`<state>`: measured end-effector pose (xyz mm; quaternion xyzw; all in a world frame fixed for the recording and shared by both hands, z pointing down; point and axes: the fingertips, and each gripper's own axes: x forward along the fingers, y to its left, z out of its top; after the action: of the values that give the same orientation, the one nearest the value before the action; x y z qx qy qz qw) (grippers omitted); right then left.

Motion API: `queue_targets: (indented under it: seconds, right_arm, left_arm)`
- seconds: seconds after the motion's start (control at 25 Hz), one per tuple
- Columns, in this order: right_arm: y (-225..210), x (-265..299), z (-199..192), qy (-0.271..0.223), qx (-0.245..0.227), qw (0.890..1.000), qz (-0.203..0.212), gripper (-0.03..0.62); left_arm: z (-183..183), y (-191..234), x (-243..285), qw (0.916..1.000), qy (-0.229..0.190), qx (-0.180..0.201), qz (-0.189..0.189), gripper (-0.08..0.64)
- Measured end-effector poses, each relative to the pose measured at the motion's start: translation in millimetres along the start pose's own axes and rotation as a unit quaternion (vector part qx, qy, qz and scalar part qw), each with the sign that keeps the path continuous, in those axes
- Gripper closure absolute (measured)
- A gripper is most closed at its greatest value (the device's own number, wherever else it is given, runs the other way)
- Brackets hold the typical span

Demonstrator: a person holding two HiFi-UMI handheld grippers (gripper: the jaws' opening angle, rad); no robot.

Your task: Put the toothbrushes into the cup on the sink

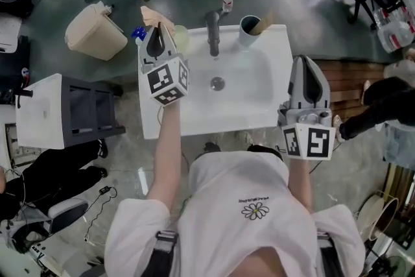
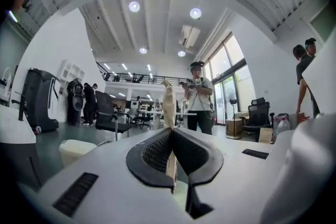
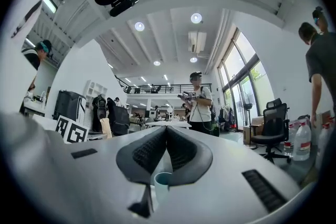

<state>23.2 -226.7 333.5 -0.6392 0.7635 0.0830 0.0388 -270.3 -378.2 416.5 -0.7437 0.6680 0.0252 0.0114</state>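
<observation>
One toothbrush (image 2: 168,105), a pale tan stick, is pinched between the closed jaws of the left tongs (image 2: 172,132) and rises upright past their tips in the left gripper view. From the head view those left tongs (image 1: 155,32) hover over the back left corner of the white sink (image 1: 279,78), and the toothbrush (image 1: 154,15) juts out beyond them, away from the person. Just beside the jaws on that corner is a pale round thing (image 1: 181,38), too covered to name, and a small blue object (image 1: 138,34) lies at the sink's outer edge.

At the back right of the sink stands the cup (image 1: 244,39), white outside and dark inside, right of the faucet (image 1: 213,32). A second toothbrush (image 1: 262,23) leans in it, with its tan handle tipped to the right. The drain (image 1: 217,83) lies in the middle of the basin.

Over the sink's right edge and nearer the person are the right tongs (image 1: 304,65), well apart from the cup. In the right gripper view the right tongs (image 3: 166,132) are pressed together with nothing between the pads, and the cup (image 3: 163,180) shows small below them.

On the floor left of the sink lies a beige bin (image 1: 97,29), and a small bottle (image 1: 227,0) stands behind the faucet
</observation>
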Motion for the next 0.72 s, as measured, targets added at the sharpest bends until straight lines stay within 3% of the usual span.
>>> queue_targets:
  seconds: [0.48, 0.72]
  right_arm:
    - [-6, -10, -12, 0.027, -0.01, 0.999, -0.02, 0.58]
    - [-4, -10, -18, 0.037, -0.009, 0.999, -0.019, 0.58]
  left_arm:
    - [-66, -2, 8, 0.9977, 0.067, 0.012, -0.005, 0.541]
    - [-96, 0, 10, 0.9947, 0.102, 0.0, -0.003, 0.541]
